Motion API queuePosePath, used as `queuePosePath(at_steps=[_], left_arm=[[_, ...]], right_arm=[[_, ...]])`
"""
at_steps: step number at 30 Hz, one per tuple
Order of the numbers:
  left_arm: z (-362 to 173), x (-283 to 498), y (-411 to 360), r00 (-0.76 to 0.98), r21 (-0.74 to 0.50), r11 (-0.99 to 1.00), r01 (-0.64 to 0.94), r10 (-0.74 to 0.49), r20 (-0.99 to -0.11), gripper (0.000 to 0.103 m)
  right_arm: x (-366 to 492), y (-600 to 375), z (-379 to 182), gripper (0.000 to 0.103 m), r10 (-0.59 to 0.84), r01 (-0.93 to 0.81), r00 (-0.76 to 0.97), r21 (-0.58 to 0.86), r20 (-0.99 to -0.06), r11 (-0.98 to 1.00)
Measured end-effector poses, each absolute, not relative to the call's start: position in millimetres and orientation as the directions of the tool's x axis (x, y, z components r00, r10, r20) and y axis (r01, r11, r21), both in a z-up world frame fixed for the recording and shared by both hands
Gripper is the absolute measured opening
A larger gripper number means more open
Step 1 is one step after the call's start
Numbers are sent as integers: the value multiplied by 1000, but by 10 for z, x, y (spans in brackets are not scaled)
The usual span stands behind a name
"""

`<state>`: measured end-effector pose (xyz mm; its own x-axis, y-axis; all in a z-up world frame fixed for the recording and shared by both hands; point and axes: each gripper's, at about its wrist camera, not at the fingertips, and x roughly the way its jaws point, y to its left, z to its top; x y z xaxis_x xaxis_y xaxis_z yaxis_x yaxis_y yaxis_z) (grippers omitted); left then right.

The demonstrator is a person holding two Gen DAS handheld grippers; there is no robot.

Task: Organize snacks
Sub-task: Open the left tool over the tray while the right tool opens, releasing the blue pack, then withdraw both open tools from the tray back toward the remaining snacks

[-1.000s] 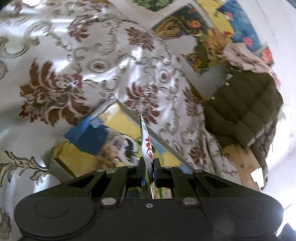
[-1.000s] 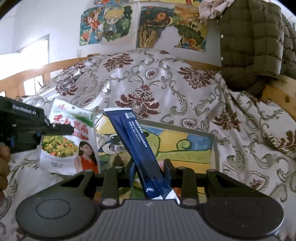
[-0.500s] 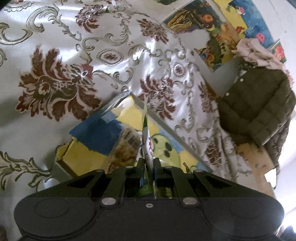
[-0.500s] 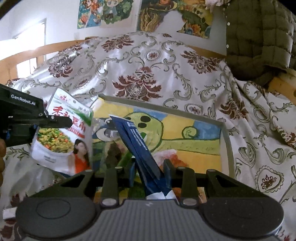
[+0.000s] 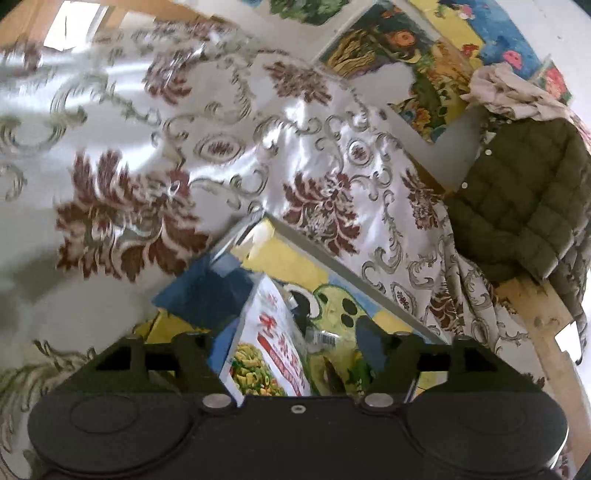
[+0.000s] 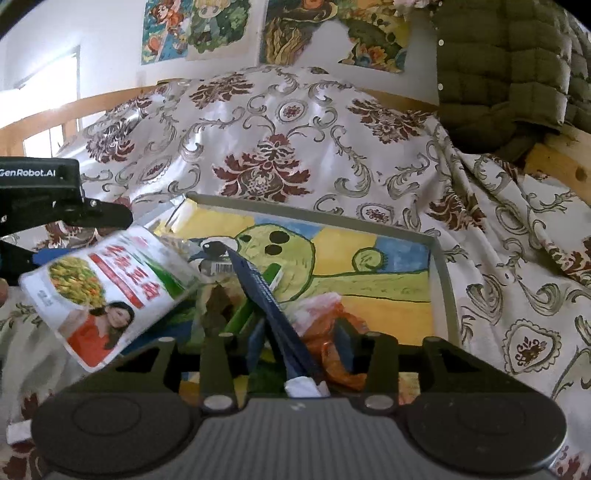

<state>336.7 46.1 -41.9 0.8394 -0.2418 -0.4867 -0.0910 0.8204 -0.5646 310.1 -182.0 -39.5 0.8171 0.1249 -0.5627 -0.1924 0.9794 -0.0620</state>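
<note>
A grey-rimmed tray [image 6: 441,280] with a painted yellow and green bottom lies on the patterned bedspread; its rim also shows in the left wrist view [image 5: 332,258]. My left gripper [image 5: 284,347] is open; the white snack packet [image 5: 266,347] with a food picture lies loose between its jaws, over the tray's left end. From the right wrist view that packet [image 6: 107,291] tilts below the left gripper [image 6: 92,218]. My right gripper [image 6: 291,347] is open; the dark blue snack stick [image 6: 269,299] leans between its jaws in the tray.
More snacks lie in the tray: a green stick [image 6: 255,299], an orange wrapper [image 6: 325,328] and a clear packet with a barcode [image 6: 218,267]. A green quilted jacket [image 6: 509,62] hangs at the right over a wooden bed frame [image 6: 561,162]. Posters [image 6: 332,29] cover the wall.
Both grippers have opened. The white packet has dropped from upright in the left jaws and now tilts over the tray. The blue stick has sunk lower into the tray.
</note>
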Motion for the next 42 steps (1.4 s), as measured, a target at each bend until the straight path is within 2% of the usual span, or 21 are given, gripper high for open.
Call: queuePosePath(at_steps=[2, 7, 10, 13, 23, 29, 42], left_arm=[[-384, 3340, 450, 847, -557, 827, -79, -240, -475, 81], [-318, 3271, 424, 856, -543, 837, -67, -232, -462, 88], [-255, 3188, 412, 867, -529, 847, -55, -222, -446, 91], [-157, 3080, 405, 884, -504, 862, -49, -198, -423, 99], [204, 2628, 277, 927, -400, 917, 6, -155, -342, 102], [319, 2308, 136, 938, -325, 945, 25, -135, -319, 102], [336, 1523, 146, 943, -292, 956, -9, -88, -319, 102]], right_arm=[[3084, -1834, -365, 50, 128, -187, 820, -50, -559, 981], [3018, -1877, -279, 59, 139, -178, 827, -20, -545, 984], [2945, -1917, -214, 69, 144, -169, 837, 0, -529, 986], [2851, -1976, -136, 77, 144, -153, 848, 25, -509, 988], [2437, -2210, 271, 99, 122, -93, 914, 93, -386, 991], [2105, -2368, 448, 103, 120, -64, 941, 182, -316, 981], [1385, -2486, 548, 103, 63, -11, 962, 192, -266, 981]])
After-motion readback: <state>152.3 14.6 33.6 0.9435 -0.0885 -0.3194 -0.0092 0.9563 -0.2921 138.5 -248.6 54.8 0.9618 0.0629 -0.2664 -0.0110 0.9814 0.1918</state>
